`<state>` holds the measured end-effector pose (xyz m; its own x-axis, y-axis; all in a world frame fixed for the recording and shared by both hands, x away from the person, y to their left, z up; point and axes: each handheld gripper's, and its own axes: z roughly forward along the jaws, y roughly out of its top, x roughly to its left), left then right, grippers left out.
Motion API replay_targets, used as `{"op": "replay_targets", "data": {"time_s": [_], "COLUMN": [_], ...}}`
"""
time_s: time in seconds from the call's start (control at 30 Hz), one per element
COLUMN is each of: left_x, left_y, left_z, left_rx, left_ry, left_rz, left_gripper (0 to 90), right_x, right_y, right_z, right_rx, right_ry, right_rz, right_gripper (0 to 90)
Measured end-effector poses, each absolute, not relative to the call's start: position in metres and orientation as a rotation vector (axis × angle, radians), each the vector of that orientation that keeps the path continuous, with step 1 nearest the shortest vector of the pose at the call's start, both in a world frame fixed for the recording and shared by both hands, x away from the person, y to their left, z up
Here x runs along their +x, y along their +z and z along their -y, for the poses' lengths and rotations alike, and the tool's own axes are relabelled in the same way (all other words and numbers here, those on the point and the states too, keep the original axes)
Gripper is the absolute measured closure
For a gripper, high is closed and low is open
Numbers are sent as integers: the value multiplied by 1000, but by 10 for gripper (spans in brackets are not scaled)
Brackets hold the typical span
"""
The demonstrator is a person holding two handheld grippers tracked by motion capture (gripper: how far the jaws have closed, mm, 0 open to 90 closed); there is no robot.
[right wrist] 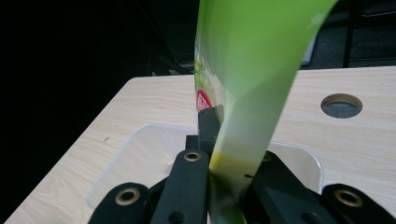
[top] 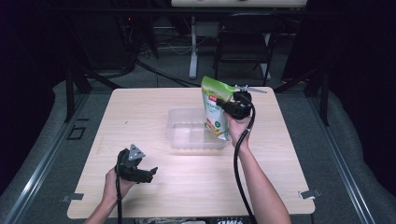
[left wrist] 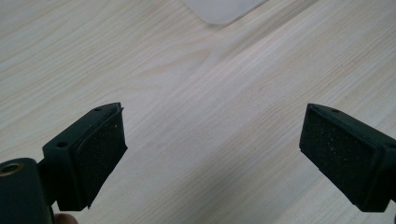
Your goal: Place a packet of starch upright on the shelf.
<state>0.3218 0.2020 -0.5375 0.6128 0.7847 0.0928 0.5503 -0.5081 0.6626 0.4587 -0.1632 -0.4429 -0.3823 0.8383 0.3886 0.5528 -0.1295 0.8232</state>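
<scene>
High view: right gripper clamped on green pouch, held upright over the right end of the clear tray; tray looks empty; left gripper low, near side of tray
Left gripper view: jaws wide apart over bare table
Right gripper view: pouch pinched above tray
Step, likely: lowering pouch into tray; next needs descent, then release

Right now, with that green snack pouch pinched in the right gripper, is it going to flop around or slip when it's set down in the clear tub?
The green pouch looks thin and flexible: it creases where the right gripper pinches it, so it will probably sag. Its glossy film may slip. Once released in the clear tub, it will likely tip over rather than stand.
</scene>
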Motion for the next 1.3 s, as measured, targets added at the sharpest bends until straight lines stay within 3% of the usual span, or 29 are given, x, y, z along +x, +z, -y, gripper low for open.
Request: {"op": "replay_targets", "data": {"time_s": [1.3], "left_x": [321], "left_y": [-537], "left_z": [-201], "left_rx": [2239], "left_ry": [521], "left_rz": [-1039], "left_gripper": [68], "right_x": [454], "right_y": [-470], "right_z": [159], "right_rx": [1410], "right_ry": [1453], "right_rz": [-1926], "right_gripper": [895]}}
